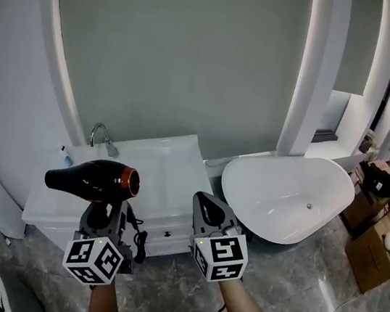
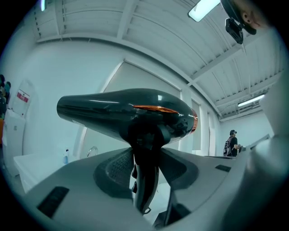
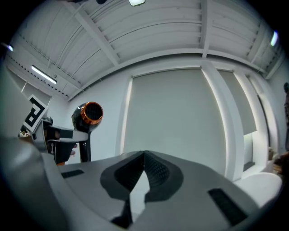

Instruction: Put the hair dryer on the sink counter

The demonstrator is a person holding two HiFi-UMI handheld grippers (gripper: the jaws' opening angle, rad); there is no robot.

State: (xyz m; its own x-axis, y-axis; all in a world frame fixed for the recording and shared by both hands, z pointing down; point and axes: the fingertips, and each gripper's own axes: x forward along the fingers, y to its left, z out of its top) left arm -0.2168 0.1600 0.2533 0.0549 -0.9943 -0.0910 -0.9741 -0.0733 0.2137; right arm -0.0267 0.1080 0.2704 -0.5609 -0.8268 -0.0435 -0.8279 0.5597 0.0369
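— What does the hair dryer (image 1: 96,178) look like?

— Glossy black, with a tapered nozzle pointing left and a copper-orange ring round the rear end on the right. The handle hangs down, and a black cord (image 1: 139,242) dangles just beside it.

— Where is it?

— It is up in the air in front of the sink counter (image 1: 44,203), not resting on it. The left gripper (image 1: 102,215) is clenched on the handle. The left gripper view shows both pads pressed against its sides.

— And the right gripper (image 1: 210,209)?

— It is empty, held beside the left one. Its own view shows the jaw tips touching with nothing between them.

— What can't you make out?

— The dryer covers part of the counter's left side. The far end of the cord is lost behind the left gripper's marker cube. On the far right, the cardboard boxes (image 1: 379,251) are cut off by the picture's edge.

— Counts, from the left?

— One small bottle (image 1: 67,158), one faucet (image 1: 101,135), one hair dryer, two grippers and one white bathtub (image 1: 284,195). I can make out two boxes.
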